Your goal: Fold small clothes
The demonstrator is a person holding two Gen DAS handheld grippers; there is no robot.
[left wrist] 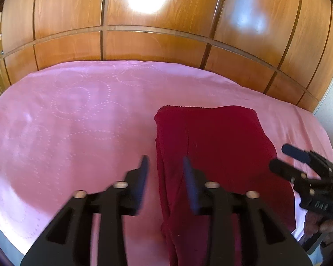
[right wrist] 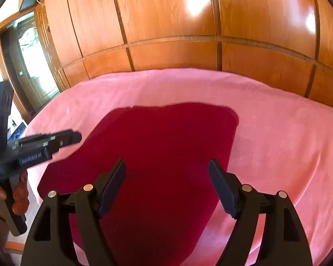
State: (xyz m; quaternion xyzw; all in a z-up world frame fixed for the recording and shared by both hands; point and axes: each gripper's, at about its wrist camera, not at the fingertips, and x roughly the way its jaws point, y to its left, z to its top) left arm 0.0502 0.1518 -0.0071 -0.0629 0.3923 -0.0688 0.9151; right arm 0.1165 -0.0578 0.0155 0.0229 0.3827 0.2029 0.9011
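Dark red soft-knit garment (right wrist: 166, 155), already folded lengthwise, flat on pink bedspread with stitched dotted rings (left wrist: 66, 115); trimmed hem at 12 o'clock, narrow end toward 6. Judged light, limp, slightly grippy; apt to sag and unfold if lifted by one layer. Best taken at near corners, pinching all layers together. Left gripper (left wrist: 165, 173) above the garment's 9 o'clock edge, jaws moderately apart, empty. Right gripper (right wrist: 166, 175) over its centre, jaws wide, empty. Glossy orange-brown panelled wooden wardrobe (left wrist: 155, 44) at 12 o'clock, hard, reflective.
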